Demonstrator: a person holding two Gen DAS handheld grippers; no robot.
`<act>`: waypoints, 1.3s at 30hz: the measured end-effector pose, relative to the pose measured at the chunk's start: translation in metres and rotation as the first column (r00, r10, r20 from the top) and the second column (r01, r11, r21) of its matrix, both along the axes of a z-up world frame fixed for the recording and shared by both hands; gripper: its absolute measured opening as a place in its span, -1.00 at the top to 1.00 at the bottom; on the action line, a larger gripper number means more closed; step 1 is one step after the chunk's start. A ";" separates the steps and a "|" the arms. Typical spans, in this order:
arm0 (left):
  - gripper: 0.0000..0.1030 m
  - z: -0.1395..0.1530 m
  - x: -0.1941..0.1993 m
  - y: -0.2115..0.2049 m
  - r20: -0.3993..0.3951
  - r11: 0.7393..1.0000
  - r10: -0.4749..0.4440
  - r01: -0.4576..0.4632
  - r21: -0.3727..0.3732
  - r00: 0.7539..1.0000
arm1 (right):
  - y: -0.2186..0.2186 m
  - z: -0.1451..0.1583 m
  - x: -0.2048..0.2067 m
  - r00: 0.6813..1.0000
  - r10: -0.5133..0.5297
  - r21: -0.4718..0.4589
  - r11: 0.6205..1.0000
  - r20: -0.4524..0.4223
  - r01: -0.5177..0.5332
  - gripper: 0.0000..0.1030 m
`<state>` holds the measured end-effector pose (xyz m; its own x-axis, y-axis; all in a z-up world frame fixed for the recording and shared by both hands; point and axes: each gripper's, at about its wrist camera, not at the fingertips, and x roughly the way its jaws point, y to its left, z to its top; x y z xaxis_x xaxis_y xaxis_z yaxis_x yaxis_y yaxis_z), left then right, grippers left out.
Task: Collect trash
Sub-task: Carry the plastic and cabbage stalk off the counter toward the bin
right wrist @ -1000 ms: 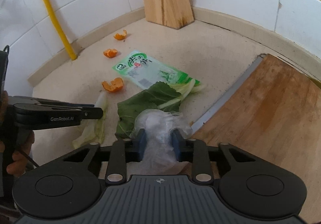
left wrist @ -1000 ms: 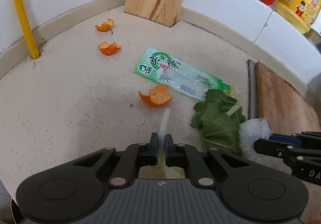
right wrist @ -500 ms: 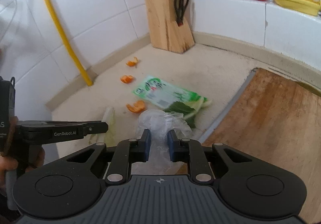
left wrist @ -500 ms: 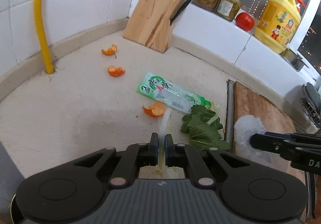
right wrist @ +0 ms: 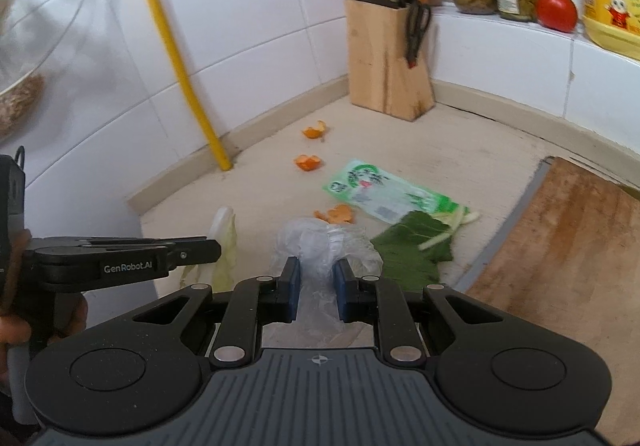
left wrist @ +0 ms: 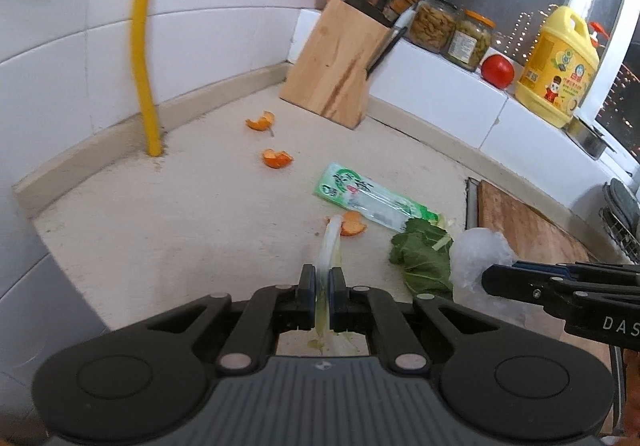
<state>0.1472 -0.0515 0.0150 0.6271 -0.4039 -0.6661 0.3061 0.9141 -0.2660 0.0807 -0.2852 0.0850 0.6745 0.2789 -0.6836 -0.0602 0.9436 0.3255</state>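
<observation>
Left gripper is pinched tight on a pale, limp cabbage leaf strip, and my right gripper is squeezing a crumpled clear plastic bag, its blue pads pressed in on the wad. Both pieces hang above the speckled beige countertop instead of lying on it, which I read as carry mode, heading to a bin I can't see in either view.

Ahead of the left fingertips there's plenty left to grab: 3 orange peel scraps, the nearest 1 just past the leaf tip, the other 2 further out toward the wooden knife block. A flat green-and-white printed wrapper lies ahead between the 2 tools, and a dark green leaf sits just ahead-right of the right fingertips, beside the wooden cutting board.

My guess is I went for the floppy stuff first since thin flat things need a firm pinch.
</observation>
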 end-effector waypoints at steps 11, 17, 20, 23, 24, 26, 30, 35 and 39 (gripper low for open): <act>0.97 0.009 -0.027 0.056 0.032 0.992 0.127 -0.128 0.003 0.991 | 0.052 0.014 0.006 0.991 0.127 0.009 0.992 0.032 -0.127 0.54; 0.97 0.009 -0.042 0.090 0.036 0.978 0.209 -0.209 0.000 0.977 | 0.090 0.019 0.013 0.975 0.216 0.014 0.976 0.047 -0.217 0.54; 0.97 0.010 -0.049 0.106 0.042 0.969 0.246 -0.246 0.000 0.968 | 0.107 0.021 0.017 0.964 0.261 0.013 0.965 0.051 -0.262 0.54; 0.97 0.012 -0.057 0.121 0.051 0.960 0.280 -0.280 0.002 0.959 | 0.123 0.023 0.019 0.952 0.302 0.014 0.953 0.057 -0.303 0.54; 0.97 0.012 -0.059 0.125 0.053 0.957 0.290 -0.291 0.004 0.955 | 0.127 0.023 0.019 0.949 0.311 0.014 0.950 0.058 -0.313 0.54; 0.97 0.012 -0.064 0.135 0.057 0.949 0.313 -0.314 0.006 0.948 | 0.137 0.024 0.020 0.940 0.336 0.016 0.941 0.061 -0.337 0.54; 0.97 0.010 -0.074 0.153 0.055 0.936 0.351 -0.352 0.009 0.935 | 0.159 0.024 0.020 0.922 0.381 0.021 0.924 0.062 -0.383 0.54; 0.97 0.004 -0.086 0.175 0.048 0.917 0.397 -0.398 0.017 0.917 | 0.188 0.023 0.018 0.895 0.441 0.025 0.896 0.065 -0.444 0.54; 0.97 0.000 -0.094 0.194 0.040 0.897 0.439 -0.441 0.023 0.897 | 0.209 0.020 0.020 0.877 0.477 0.032 0.877 0.057 -0.479 0.54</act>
<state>0.0527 0.1423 0.0151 0.7574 -0.0613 -0.6500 -0.1213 0.9651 -0.2323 0.1004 -0.0761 0.1047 0.4817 0.6045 -0.6345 -0.5163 0.7808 0.3519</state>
